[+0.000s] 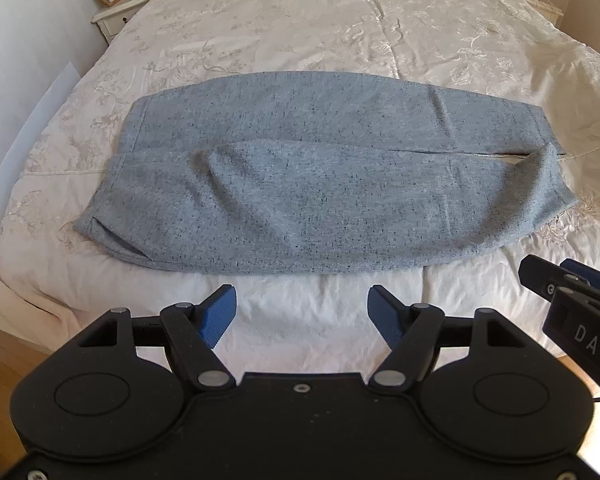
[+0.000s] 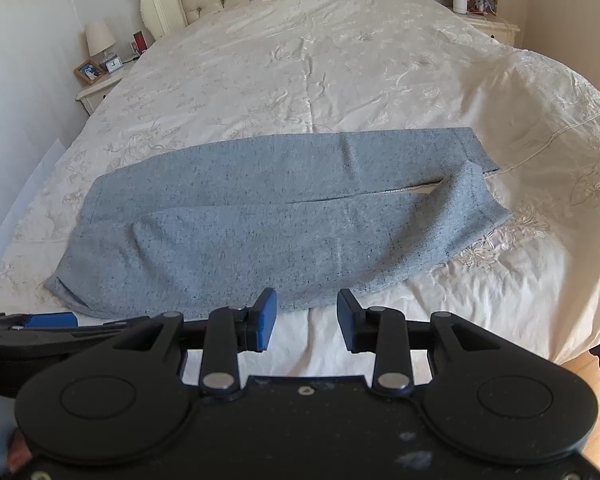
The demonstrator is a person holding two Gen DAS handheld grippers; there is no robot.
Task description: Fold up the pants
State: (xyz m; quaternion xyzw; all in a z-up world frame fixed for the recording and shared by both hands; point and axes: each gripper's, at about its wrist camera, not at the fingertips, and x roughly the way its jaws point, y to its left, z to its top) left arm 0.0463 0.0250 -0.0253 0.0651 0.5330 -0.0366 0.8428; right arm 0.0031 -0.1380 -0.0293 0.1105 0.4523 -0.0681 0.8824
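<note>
Pants (image 1: 300, 184): grey speckled, spread flat across the near end of a bed (image 1: 340, 20) with a cream embroidered cover, legs side by side. Left gripper (image 1: 302, 308): jaws apart, empty, just short of the near edge. Right gripper (image 2: 306, 312): jaws apart, empty, likewise.

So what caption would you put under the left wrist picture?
Open left claw poised above the near edge of grey pants laid flat on a cream bedspread, right claw alongside.
</note>
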